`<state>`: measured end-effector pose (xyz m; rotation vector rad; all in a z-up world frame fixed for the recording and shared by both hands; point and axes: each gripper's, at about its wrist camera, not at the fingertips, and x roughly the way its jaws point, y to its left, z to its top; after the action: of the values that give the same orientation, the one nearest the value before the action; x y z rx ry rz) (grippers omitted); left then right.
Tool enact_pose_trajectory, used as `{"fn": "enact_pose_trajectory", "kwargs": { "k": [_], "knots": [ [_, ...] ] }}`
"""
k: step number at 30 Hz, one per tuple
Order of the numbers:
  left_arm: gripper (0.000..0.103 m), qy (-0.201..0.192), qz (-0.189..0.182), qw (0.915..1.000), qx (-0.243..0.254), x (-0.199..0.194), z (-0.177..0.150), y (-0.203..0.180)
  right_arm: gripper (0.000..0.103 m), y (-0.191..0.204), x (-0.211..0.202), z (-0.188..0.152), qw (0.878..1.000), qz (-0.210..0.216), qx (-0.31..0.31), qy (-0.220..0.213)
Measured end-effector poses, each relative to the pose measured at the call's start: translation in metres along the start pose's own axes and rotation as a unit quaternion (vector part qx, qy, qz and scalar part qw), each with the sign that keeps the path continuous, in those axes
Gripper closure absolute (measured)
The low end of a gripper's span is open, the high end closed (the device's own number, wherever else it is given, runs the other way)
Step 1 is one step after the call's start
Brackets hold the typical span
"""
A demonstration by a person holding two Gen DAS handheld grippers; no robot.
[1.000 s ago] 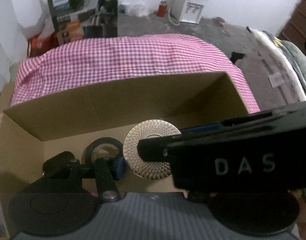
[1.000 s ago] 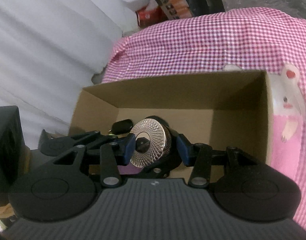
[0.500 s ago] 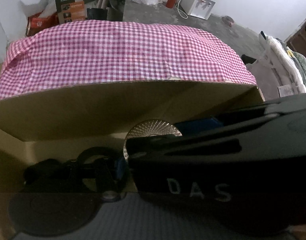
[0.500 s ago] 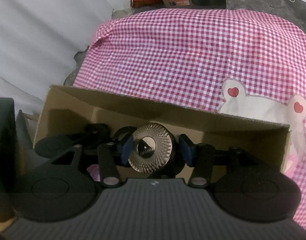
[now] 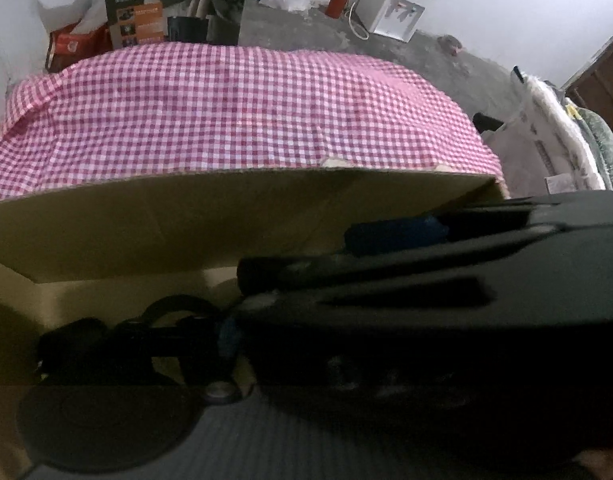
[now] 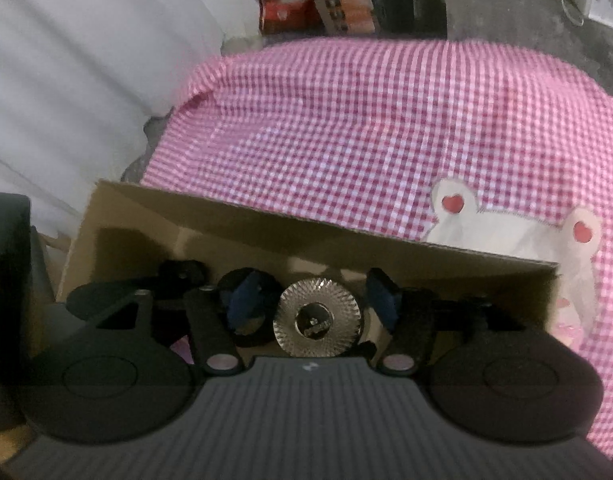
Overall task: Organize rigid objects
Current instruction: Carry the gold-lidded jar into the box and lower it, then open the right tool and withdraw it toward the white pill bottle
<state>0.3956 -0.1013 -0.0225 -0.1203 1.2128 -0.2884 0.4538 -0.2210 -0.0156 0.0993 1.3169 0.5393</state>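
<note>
A pink gingham cloth [image 5: 234, 112] covers the bench. Beyond it lies bare grey floor [image 5: 426, 52], with a white water dispenser [image 5: 394, 8], a red flask [image 5: 337, 0] and a printed carton [image 5: 174, 4] against white walls [image 5: 526, 4].

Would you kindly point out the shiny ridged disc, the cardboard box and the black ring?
shiny ridged disc [image 6: 317, 322]: right wrist view, its centre hub.
cardboard box [image 6: 266, 226]: right wrist view, far wall's top edge.
black ring [image 6: 248, 338]: right wrist view, lower rim.

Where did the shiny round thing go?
In the right wrist view, the shiny disc sits inside the cardboard box, low in the middle, between the right claw's open blue fingers, with a black ring just left of it.
</note>
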Motion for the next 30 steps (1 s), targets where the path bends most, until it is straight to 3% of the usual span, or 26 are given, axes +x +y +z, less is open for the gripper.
{"fn": "enact_pose_trajectory", "kwargs": {
  "k": [7, 12, 18, 24, 27, 30],
  "knots": [
    [0.03, -0.045, 0.002, 0.9987, 0.023, -0.047, -0.013, -0.001, 0.039, 0.004, -0.078, -0.027, 0.99, 0.027, 0.03, -0.132],
    [0.026, -0.089, -0.022, 0.9956, 0.023, -0.096, -0.032, 0.005, 0.035, 0.011, -0.141, -0.075, 0.971, 0.058, 0.044, -0.227],
    [0.022, -0.135, -0.038, 0.9894, 0.037, -0.154, -0.065, 0.003, 0.029, 0.024, -0.207, -0.156, 0.94, 0.086, 0.058, -0.324],
    [0.02, -0.192, -0.042, 0.9789, 0.057, -0.212, -0.114, 0.007, 0.025, 0.047, -0.239, -0.25, 0.921, 0.079, 0.051, -0.377],
    [0.017, -0.224, -0.037, 0.9715, 0.069, -0.234, -0.149, 0.012, 0.024, 0.055, -0.244, -0.287, 0.918, 0.076, 0.051, -0.386],
    [0.015, -0.244, -0.002, 0.9648, 0.097, -0.243, -0.187, 0.01, 0.024, 0.066, -0.238, -0.318, 0.92, 0.078, 0.051, -0.381]
  ]
}}
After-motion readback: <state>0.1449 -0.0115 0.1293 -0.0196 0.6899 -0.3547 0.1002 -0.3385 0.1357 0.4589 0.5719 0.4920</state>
